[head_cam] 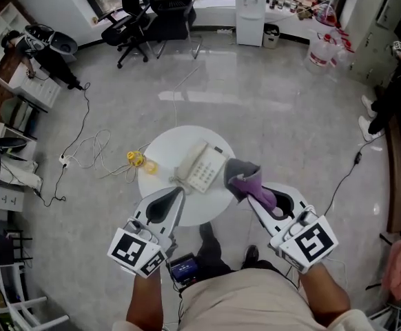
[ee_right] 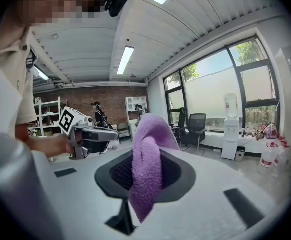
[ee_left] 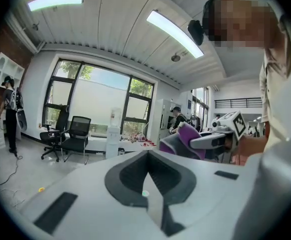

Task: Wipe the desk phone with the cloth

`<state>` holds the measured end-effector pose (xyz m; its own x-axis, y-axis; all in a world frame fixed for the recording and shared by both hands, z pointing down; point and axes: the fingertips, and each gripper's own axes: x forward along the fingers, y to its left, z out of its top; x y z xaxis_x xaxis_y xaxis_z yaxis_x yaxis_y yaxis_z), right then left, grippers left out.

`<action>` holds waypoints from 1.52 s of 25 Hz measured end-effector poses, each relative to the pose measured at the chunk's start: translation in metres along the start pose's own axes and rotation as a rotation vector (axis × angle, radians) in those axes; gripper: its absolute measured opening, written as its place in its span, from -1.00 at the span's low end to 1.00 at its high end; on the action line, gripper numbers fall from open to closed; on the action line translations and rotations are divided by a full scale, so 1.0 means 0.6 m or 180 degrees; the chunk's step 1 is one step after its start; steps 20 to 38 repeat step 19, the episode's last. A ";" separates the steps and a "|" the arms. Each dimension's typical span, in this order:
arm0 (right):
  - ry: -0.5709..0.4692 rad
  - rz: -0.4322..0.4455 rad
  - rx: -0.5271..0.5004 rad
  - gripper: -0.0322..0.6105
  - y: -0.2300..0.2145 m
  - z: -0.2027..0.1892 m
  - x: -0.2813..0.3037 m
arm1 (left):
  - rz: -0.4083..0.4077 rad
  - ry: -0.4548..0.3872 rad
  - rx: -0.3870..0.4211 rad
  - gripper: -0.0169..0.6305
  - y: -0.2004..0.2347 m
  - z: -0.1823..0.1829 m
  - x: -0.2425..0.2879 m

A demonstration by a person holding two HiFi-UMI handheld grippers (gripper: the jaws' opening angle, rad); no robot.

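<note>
One desk phone [head_cam: 202, 165], white, lies on the one small round white bench [head_cam: 160, 158]; any print on its keys or label is too small to read. The only clear markings are the black-and-white square codes, one on the cube of each of the two hand-held grippers.

The left hand-held gripper [head_cam: 178, 190] is clenched with nothing in it: in its own view the two jaws meet in a closed seam. The phone sits at about 1 o'clock from its tips, near but apart.

The right hand-held gripper [head_cam: 251, 196] is grasping the one cloth [head_cam: 250, 182], purple with a grey side, which folds over between the jaws and hangs down in front. The phone lies at about 10 o'clock from this gripper. In the head view the cloth looks just beside the phone's right edge, though whether they touch is hard to tell.

One small yellow object [head_cam: 137, 160] sits at the bench's 9 o'clock rim. Two black office chairs [head_cam: 133, 21] and one white water dispenser [head_cam: 250, 9] stand towards 12 o'clock.
</note>
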<state>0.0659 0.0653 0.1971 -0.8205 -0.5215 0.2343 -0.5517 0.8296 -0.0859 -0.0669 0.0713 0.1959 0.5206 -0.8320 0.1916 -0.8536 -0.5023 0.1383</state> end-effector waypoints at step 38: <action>-0.0098 0.0248 -0.0244 -0.71 0.073 0.034 -0.109 | 0.0150 -0.0194 0.0128 -0.92 -0.111 0.046 -0.092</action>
